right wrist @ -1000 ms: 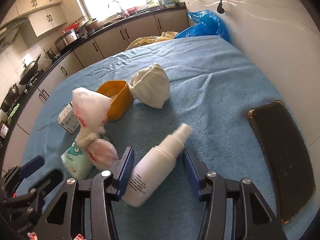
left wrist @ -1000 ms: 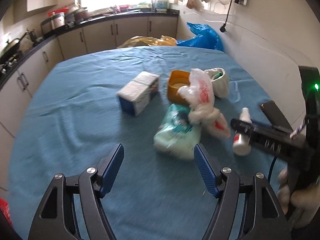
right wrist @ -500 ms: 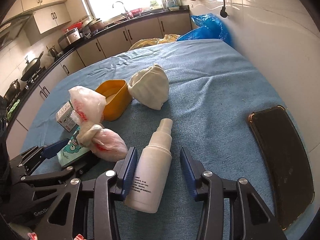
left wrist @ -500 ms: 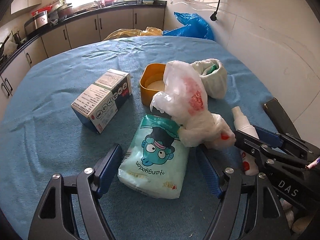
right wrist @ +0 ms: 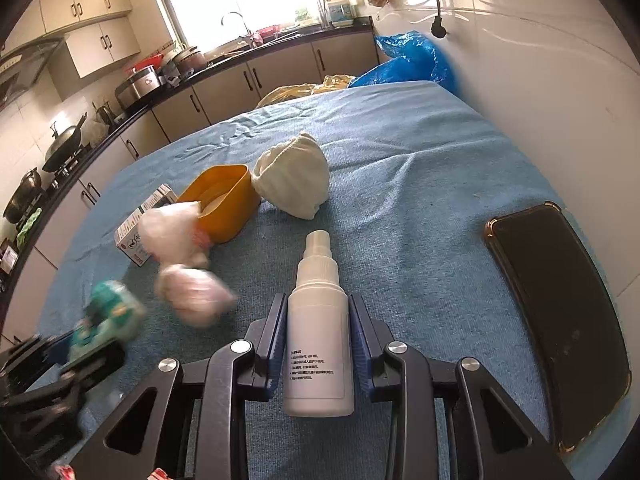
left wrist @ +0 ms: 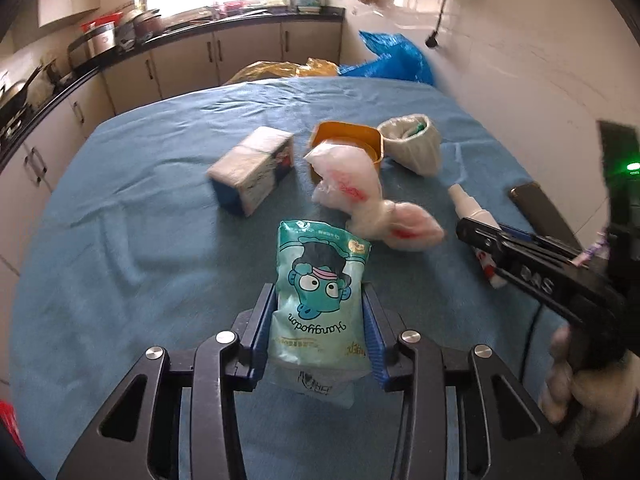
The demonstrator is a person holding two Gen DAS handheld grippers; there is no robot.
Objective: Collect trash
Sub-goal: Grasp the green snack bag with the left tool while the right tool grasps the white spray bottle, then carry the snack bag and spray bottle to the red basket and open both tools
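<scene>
My left gripper (left wrist: 320,320) is shut on a teal tissue pack (left wrist: 320,292) with a cartoon face. My right gripper (right wrist: 318,332) is shut on a white spray bottle (right wrist: 318,328); the bottle also shows in the left wrist view (left wrist: 468,206). A knotted white plastic bag (left wrist: 360,196) lies just beyond the pack. It is blurred in the right wrist view (right wrist: 180,256). A carton box (left wrist: 252,168), an orange tub (left wrist: 348,140) and a cream cloth bag (left wrist: 414,146) sit further back on the blue cloth.
A black phone (right wrist: 560,320) lies at the table's right edge by the white wall. Blue and yellow plastic bags (right wrist: 408,62) sit past the table's far edge. Kitchen counters (left wrist: 120,52) run along the left and back.
Both grippers have closed: the left on the tissue pack, the right on the spray bottle. The tissue pack has turned lengthwise between the left fingers.
</scene>
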